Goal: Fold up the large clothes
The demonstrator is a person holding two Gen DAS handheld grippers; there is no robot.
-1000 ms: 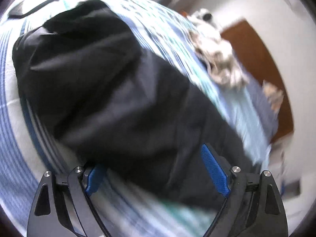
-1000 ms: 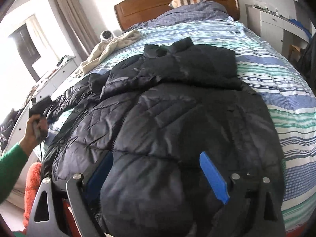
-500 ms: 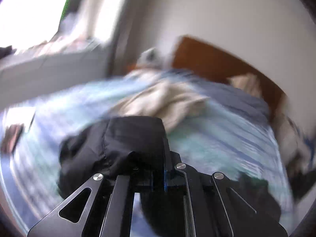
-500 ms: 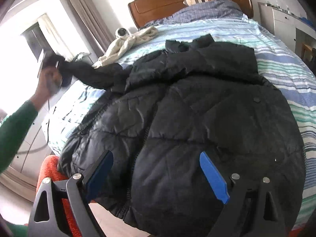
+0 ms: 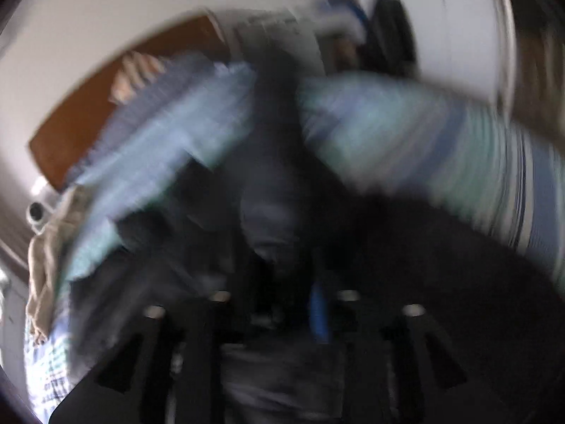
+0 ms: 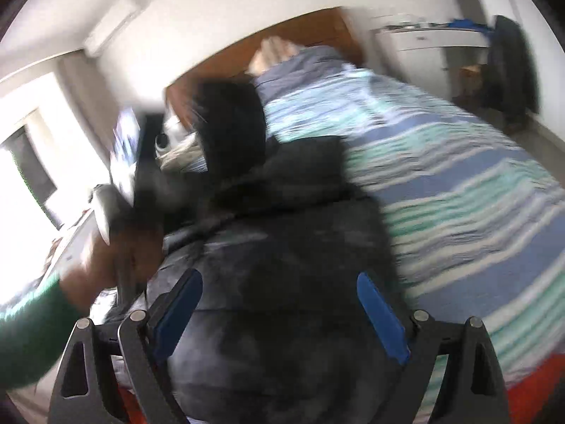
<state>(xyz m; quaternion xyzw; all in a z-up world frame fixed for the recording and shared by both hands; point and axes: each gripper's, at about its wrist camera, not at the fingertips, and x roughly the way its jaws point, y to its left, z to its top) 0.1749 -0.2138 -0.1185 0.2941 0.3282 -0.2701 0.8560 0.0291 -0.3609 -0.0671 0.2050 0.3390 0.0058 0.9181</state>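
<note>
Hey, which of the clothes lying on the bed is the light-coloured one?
The beige garment, bunched at the bed's edge near the headboard. The black puffer jacket spread across the striped bedding is dark.

i see the bed point(image 6: 459, 176), striped; a black jacket point(image 6: 282, 265) lies near, a beige cloth point(image 5: 42, 265) far left.
</note>
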